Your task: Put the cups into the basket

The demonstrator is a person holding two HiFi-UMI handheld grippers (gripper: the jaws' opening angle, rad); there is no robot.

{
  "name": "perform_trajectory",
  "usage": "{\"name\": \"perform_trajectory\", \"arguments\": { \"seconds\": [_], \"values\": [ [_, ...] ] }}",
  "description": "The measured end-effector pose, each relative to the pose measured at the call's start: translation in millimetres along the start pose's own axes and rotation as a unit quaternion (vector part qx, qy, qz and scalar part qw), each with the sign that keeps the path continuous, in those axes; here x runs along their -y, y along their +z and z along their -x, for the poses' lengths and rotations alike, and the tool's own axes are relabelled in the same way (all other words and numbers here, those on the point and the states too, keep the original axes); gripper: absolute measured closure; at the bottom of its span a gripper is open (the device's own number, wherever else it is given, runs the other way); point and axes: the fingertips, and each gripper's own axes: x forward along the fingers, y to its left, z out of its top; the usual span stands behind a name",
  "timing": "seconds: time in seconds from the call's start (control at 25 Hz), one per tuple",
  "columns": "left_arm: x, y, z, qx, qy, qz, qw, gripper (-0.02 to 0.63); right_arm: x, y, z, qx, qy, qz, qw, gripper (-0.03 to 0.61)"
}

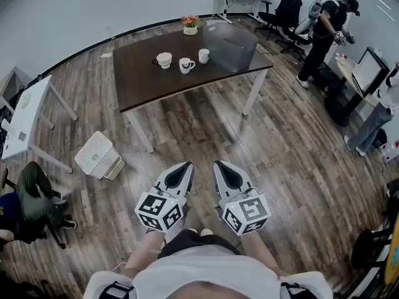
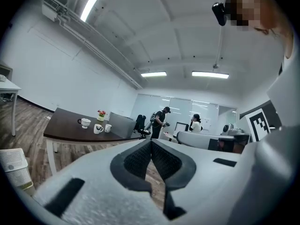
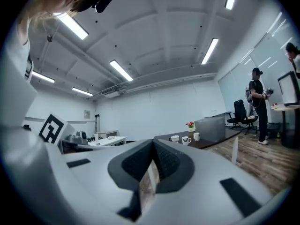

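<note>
Head view: three white cups (image 1: 186, 64) stood mid-tabletop (image 1: 143, 80), just beside the clear basket (image 1: 240, 55) at its far right corner. Gripper views alone showed left tongs (image 2: 151, 142) and right tongs (image 3: 153, 142) pressed together, empty.

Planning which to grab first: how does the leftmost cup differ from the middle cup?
The leftmost cup is wider and rounder; the middle cup is narrower. The leftmost cup looks plain white; the middle cup bears a dark mark. Both stand upright on the table, outside the basket.
</note>
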Motion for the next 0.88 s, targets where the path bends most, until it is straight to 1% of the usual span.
{"name": "perform_trajectory", "arguments": {
  "seconds": [0.08, 0.28, 0.48, 0.64, 0.76, 0.88],
  "values": [
    [3, 0, -3, 0.004, 0.002, -0.001, 1.0, 0.604, 6, -1, 4, 0.0, -0.006, 0.002, 1.0, 0.566],
    [15, -3, -15, 0.009, 0.01, -0.009, 0.9999, 0.604, 20, -4, 12, -0.01, -0.003, 0.019, 1.0, 0.567],
    [23, -15, -19, 0.01, 0.023, -0.004, 0.9997, 0.604, 29, -10, 22, -0.003, 0.008, 0.009, 1.0, 0.566],
    [30, -20, -22, 0.01, 0.033, -0.004, 0.9994, 0.604, 41, -14, 29, -0.005, 0.008, 0.004, 1.0, 0.566],
    [27, -21, -25, 0.009, 0.04, -0.004, 0.9992, 0.604, 45, -14, 28, -0.002, 0.013, -0.003, 1.0, 0.566],
    [24, -21, -31, 0.011, 0.045, -0.006, 0.9989, 0.604, 48, -19, 23, -0.008, 0.012, 0.009, 1.0, 0.566]
  ]
}}
